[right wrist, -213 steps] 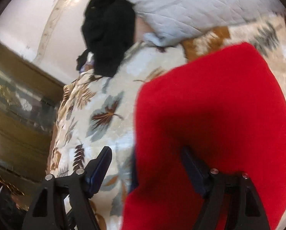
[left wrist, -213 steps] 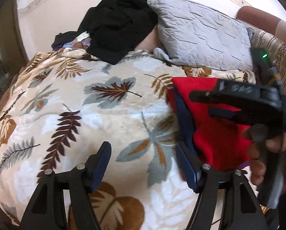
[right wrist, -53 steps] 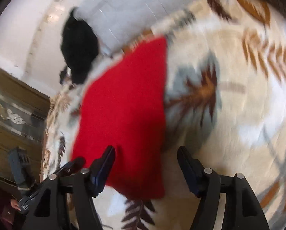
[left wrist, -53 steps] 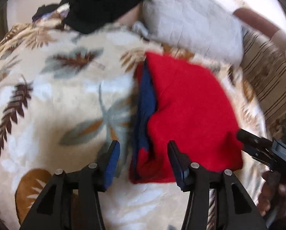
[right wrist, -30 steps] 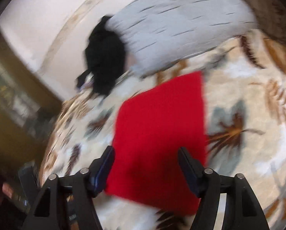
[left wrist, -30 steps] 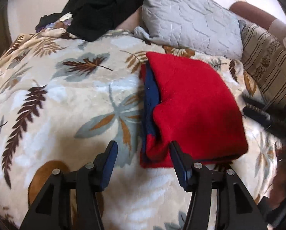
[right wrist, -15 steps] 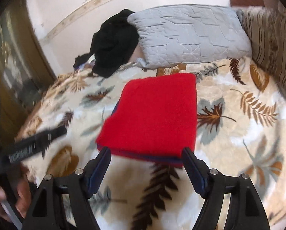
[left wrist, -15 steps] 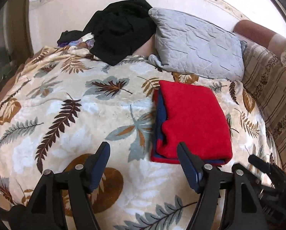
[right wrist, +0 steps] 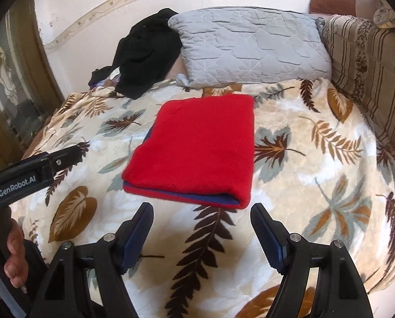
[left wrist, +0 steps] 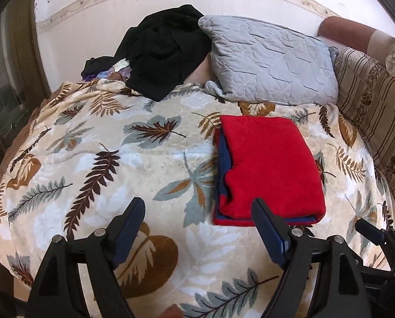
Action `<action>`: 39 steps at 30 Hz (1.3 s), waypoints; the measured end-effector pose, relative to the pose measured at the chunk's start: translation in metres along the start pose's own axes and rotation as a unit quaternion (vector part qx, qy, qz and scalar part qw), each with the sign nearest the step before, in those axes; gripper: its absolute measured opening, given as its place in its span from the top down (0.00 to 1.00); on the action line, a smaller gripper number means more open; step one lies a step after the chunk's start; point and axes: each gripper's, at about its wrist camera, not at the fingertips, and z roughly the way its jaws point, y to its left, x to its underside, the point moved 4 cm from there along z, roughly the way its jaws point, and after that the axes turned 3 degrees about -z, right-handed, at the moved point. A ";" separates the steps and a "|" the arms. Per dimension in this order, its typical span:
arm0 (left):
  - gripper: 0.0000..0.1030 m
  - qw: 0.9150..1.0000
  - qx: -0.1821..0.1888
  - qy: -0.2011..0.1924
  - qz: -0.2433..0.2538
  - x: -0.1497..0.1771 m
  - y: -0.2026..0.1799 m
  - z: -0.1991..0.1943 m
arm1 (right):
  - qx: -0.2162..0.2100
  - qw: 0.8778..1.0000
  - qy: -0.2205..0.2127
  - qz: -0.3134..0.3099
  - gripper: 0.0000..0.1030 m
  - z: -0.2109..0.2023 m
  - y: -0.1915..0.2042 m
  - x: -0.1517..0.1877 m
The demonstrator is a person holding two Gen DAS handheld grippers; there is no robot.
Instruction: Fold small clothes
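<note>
A red garment with a blue inner layer (left wrist: 271, 169) lies folded into a flat rectangle on the leaf-patterned blanket (left wrist: 104, 164); it also shows in the right wrist view (right wrist: 197, 145). My left gripper (left wrist: 197, 214) is open and empty, held above the blanket near the garment's near-left corner. My right gripper (right wrist: 201, 220) is open and empty, just short of the garment's near edge. The left gripper's body (right wrist: 33, 172) shows at the left of the right wrist view.
A grey quilted pillow (left wrist: 271, 61) and a heap of black clothes (left wrist: 163, 50) lie at the head of the bed. A striped cushion (left wrist: 377, 111) lines the right side. A dark wooden door (right wrist: 9, 92) stands to the left.
Both grippers have let go of the folded red garment and pulled back and up from it. The garment lies still on the blanket.
</note>
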 end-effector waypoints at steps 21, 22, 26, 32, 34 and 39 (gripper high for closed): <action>0.20 0.999 -0.001 0.008 0.032 -0.003 -0.024 0.013 | 0.051 0.998 0.020 0.009 0.22 0.015 -0.014 -0.013; 0.20 0.999 -0.001 0.008 0.033 -0.004 -0.025 0.013 | 0.051 0.998 0.020 0.010 0.22 0.015 -0.014 -0.013; 0.20 0.999 0.001 0.010 0.030 -0.004 -0.026 0.013 | 0.052 0.998 0.019 0.007 0.22 0.015 -0.014 -0.014; 0.20 0.999 0.003 0.010 0.031 -0.003 -0.027 0.012 | 0.052 0.998 0.020 0.006 0.22 0.013 -0.013 -0.015; 0.19 0.999 0.005 0.011 0.031 -0.003 -0.028 0.011 | 0.054 0.998 0.020 0.005 0.22 0.012 -0.013 -0.014; 0.20 0.999 0.009 0.013 0.027 -0.003 -0.031 0.011 | 0.056 0.998 0.022 0.005 0.22 0.010 -0.015 -0.013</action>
